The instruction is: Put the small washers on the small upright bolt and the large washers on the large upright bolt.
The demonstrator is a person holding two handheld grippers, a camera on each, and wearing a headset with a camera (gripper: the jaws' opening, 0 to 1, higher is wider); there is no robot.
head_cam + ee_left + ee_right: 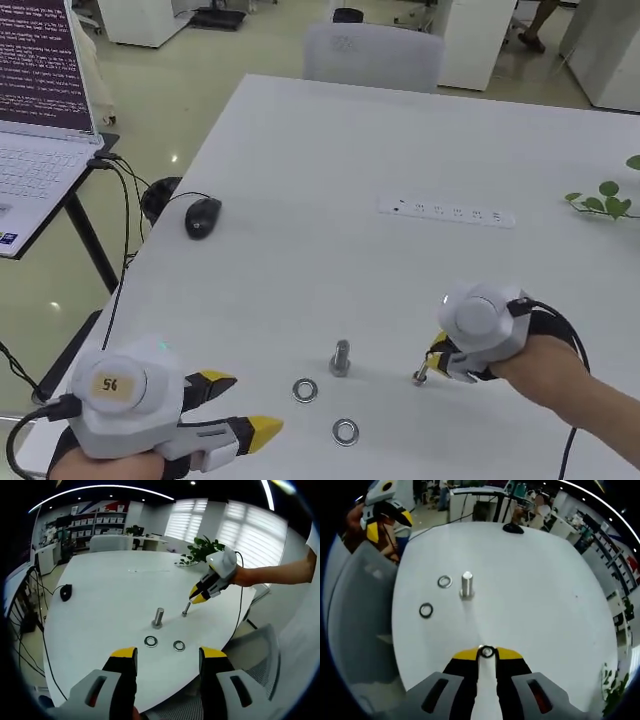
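Near the table's front edge a large upright bolt (341,358) (158,617) (466,585) stands, with two large washers (305,390) (345,432) lying flat in front of it. A small upright bolt (420,375) (186,609) stands to its right. My right gripper (435,358) (197,596) (487,655) hovers just above the small bolt's top. Its jaws are pinched on a small washer (487,652) at the tips. My left gripper (240,405) (168,655) is open and holds nothing. It hangs short of the two large washers (151,641) (179,645).
A black mouse (202,216) lies at the table's left, and a white power strip (447,211) lies further back. An open laptop (30,170) stands on a side stand at the left with cables. A grey chair (370,55) is behind the table, and plant leaves (605,200) are at the right edge.
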